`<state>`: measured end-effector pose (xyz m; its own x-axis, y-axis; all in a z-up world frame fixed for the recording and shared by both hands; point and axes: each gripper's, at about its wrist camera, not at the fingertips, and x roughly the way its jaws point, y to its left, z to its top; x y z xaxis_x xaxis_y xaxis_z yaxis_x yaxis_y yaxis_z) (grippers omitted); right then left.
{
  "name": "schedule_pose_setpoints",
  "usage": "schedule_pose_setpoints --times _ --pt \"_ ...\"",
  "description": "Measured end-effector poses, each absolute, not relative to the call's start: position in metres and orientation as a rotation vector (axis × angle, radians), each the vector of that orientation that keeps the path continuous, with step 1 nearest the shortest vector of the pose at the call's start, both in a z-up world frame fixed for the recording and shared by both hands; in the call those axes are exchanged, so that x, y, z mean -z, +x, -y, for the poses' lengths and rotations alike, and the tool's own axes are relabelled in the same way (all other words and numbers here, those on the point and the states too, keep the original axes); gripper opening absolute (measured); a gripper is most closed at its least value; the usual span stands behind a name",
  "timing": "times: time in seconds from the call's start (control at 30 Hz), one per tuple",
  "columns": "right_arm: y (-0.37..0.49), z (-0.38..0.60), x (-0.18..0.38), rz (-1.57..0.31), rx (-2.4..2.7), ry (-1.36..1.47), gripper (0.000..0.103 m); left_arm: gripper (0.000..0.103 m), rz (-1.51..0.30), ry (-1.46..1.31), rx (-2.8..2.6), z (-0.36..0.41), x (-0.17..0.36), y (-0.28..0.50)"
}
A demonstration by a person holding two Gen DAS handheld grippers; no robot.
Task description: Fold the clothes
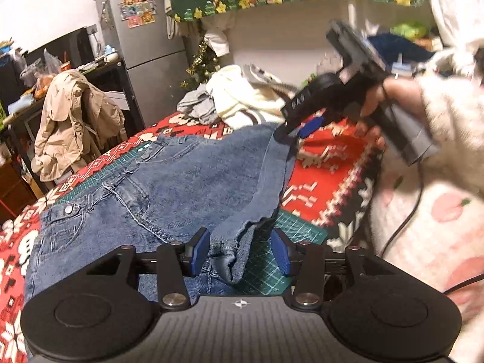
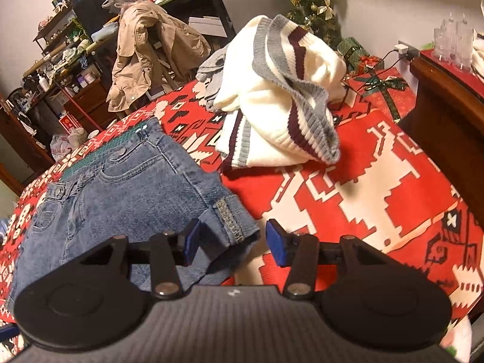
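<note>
Meanwhile, folded jeans point(image 1: 169, 181) lie on a red patterned cloth point(image 2: 378, 181), partly over a green mat point(image 1: 272, 260). At the near edge the left gripper point(image 1: 240, 252) stands spread wide, a denim hem bunched between its blue pads without being pinched. Farther right, the right gripper point(image 2: 233, 239), held by a hand point(image 1: 390, 96) in a white fleecy sleeve, hovers with pads parted around a cuffed hem corner, gripping nothing. Beyond the jeans a white sweater point(image 2: 272, 103) with grey and maroon stripes sits heaped, a tan coat point(image 1: 72, 121) draped over a chair at far left.
</note>
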<state>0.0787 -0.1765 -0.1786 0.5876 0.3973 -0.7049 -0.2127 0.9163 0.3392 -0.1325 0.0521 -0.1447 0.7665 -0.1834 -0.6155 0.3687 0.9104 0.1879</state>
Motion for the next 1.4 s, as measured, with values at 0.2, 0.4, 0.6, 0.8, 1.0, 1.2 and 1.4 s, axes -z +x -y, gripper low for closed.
schedule_pose_setpoints --times 0.2,0.4,0.6,0.8,1.0,1.2,1.4 --pt "0.081 0.173 0.183 -0.890 -0.353 0.217 0.050 0.015 -0.633 0.433 0.255 -0.043 0.168 -0.119" --pt "0.076 0.175 0.174 -0.883 -0.350 0.210 0.011 0.009 -0.642 0.435 0.327 -0.049 0.158 -0.123" --pt "0.056 0.201 0.157 -0.885 -0.312 0.264 0.010 0.009 -0.707 0.494 0.434 -0.045 0.169 -0.135" --pt "0.055 0.194 0.174 -0.958 -0.251 0.181 0.010 0.011 -0.734 0.425 0.428 -0.047 0.170 -0.130" --pt "0.047 0.182 0.162 -0.913 -0.244 0.087 0.022 0.031 -0.753 0.265 0.404 -0.071 0.155 -0.132" --pt "0.038 0.181 0.136 -0.854 -0.298 0.058 0.040 0.047 -0.741 0.098 0.386 -0.105 0.133 -0.139" --pt "0.038 0.164 0.112 -0.807 -0.392 0.005 0.063 0.061 -0.727 -0.013 0.265 -0.152 0.116 -0.129"
